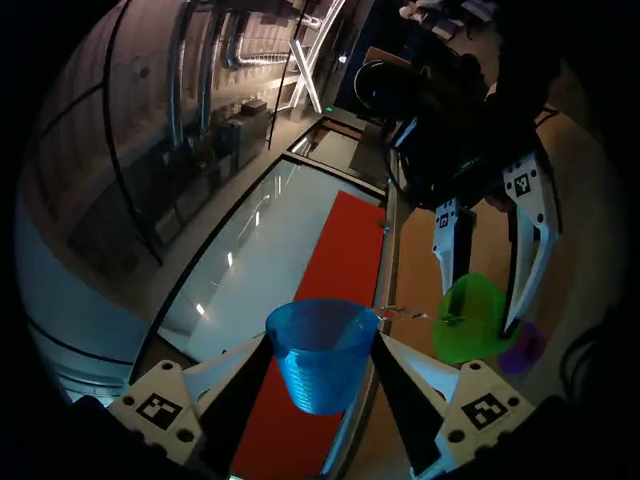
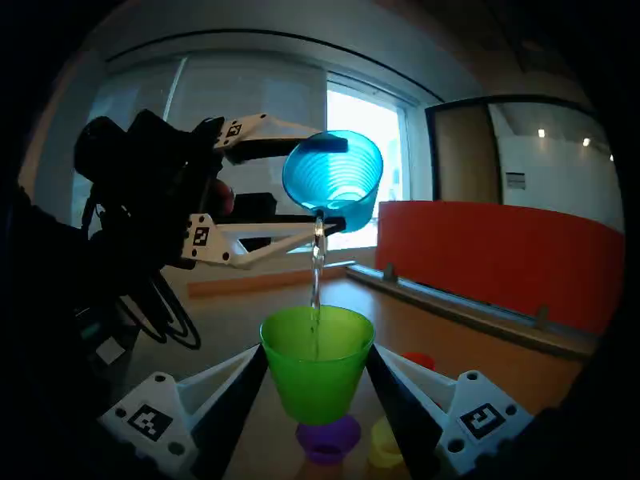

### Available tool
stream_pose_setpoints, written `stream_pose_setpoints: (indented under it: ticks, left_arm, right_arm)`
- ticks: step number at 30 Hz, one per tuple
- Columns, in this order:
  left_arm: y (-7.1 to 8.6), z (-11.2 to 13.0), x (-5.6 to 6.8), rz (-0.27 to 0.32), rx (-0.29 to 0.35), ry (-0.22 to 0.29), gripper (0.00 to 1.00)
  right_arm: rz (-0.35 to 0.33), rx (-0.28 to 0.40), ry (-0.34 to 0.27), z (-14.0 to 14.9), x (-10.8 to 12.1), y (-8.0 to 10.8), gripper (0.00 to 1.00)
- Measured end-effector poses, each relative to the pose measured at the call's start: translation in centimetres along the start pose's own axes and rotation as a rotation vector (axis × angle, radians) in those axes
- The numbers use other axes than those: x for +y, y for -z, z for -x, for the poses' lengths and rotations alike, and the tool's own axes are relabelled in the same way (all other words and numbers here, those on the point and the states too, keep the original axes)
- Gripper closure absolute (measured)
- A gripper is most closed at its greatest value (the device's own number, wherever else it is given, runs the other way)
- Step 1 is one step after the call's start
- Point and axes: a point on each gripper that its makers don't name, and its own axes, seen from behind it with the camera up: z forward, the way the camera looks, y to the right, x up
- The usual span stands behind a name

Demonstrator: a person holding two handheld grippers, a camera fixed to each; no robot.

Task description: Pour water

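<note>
My left gripper [image 1: 320,352] is shut on a blue plastic cup [image 1: 320,352], tipped over on its side. In the right gripper view that blue cup [image 2: 334,178] hangs high in the left gripper [image 2: 324,184], and a thin stream of water [image 2: 317,272] runs from its lip down into a green cup [image 2: 317,372]. My right gripper [image 2: 317,376] is shut on the green cup and holds it upright. In the left gripper view the green cup [image 1: 472,320] sits between the right gripper's fingers [image 1: 528,240], just beyond the blue cup's rim.
A purple cup [image 2: 328,440], a yellow cup [image 2: 384,448] and a red one [image 2: 418,360] stand on the wooden table [image 2: 448,328] below the green cup. A red partition [image 2: 496,256] runs along the table's far edge. Black cables [image 2: 164,316] lie at the left.
</note>
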Motion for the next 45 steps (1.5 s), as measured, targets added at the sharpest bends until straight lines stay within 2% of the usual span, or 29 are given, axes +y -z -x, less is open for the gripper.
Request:
stream_pose_setpoints:
  ticks: [27,45]
  left_arm:
    - [0.1,-0.2,0.1,0.006,0.004,-0.088,0.15]
    - [0.4,-0.3,-1.1,-0.006,0.000,-0.145,0.15]
  right_arm:
    - [0.003,0.002,0.006,0.1,0.1,0.3,0.12]
    - [0.001,0.001,0.010,0.2,-0.1,0.2,0.12]
